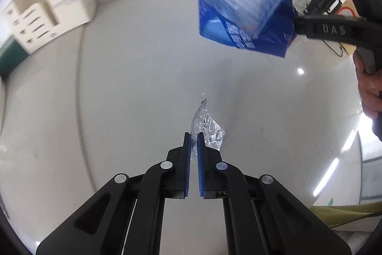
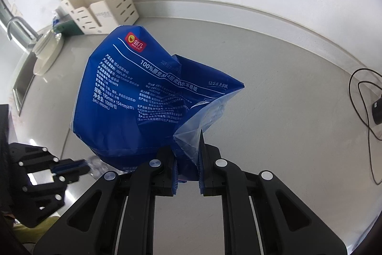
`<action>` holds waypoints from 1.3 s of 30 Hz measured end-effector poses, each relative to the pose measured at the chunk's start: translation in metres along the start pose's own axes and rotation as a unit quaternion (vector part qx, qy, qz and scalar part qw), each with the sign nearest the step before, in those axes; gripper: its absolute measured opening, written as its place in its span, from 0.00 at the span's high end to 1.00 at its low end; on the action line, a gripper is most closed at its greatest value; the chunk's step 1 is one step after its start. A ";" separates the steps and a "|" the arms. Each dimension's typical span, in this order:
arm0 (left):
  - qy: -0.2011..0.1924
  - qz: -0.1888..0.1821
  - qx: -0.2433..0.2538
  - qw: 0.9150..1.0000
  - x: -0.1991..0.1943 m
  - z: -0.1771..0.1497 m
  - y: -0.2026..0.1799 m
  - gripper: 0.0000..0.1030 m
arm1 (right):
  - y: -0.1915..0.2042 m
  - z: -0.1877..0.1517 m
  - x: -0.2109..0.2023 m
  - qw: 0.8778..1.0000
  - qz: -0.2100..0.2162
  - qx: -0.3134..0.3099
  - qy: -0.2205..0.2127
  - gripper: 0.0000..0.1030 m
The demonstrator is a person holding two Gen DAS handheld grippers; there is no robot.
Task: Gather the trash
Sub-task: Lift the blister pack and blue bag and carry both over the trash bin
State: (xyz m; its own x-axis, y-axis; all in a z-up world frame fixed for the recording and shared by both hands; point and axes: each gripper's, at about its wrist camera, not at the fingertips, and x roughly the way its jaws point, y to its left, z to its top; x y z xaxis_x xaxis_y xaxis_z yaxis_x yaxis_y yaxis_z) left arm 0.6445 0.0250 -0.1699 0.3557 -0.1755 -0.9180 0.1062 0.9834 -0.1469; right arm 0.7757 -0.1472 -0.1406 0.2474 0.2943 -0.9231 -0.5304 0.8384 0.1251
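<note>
My left gripper is shut on a clear empty blister pack and holds it above the grey countertop. My right gripper is shut on an empty blue tissue wrapper and holds it up in the air. In the left wrist view the blue wrapper hangs at the upper right, pinched by the right gripper. In the right wrist view the left gripper is at the lower left with the blister pack partly hidden behind the wrapper.
A cream slotted organizer box stands at the back by the wall, also in the left wrist view. A sink with a faucet is at far left. Black cables and a plug lie at right.
</note>
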 end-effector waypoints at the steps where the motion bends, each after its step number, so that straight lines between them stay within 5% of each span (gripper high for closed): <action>1: -0.006 0.007 -0.004 1.000 -0.007 -0.007 0.004 0.96 | 0.004 -0.005 -0.002 1.000 -0.001 0.000 -0.002 0.88; 7: -0.029 0.043 -0.021 0.998 -0.044 -0.053 0.026 0.96 | 0.042 -0.047 -0.027 1.000 -0.014 0.000 -0.010 0.88; 15: -0.057 0.082 -0.013 0.995 -0.107 -0.154 0.046 0.96 | 0.120 -0.133 -0.069 0.999 -0.033 0.033 -0.021 0.88; 23: -0.077 0.071 -0.020 0.994 -0.155 -0.251 0.046 0.96 | 0.204 -0.233 -0.095 0.998 -0.043 0.040 0.001 0.88; 30: -0.081 0.051 -0.034 0.995 -0.171 -0.305 0.046 0.96 | 0.235 -0.287 -0.117 0.998 -0.055 0.027 0.023 0.88; 39: -0.056 0.049 -0.089 0.993 -0.147 -0.354 0.043 0.96 | 0.245 -0.332 -0.093 0.997 -0.032 0.006 0.072 0.88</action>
State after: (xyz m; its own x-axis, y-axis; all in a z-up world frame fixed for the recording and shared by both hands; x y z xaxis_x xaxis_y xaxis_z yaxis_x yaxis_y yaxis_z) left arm 0.2685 0.1092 -0.1717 0.4579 -0.0735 -0.8859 -0.0954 0.9868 -0.1311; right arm 0.3537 -0.1215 -0.1453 0.1621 0.1713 -0.9718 -0.5077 0.8590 0.0667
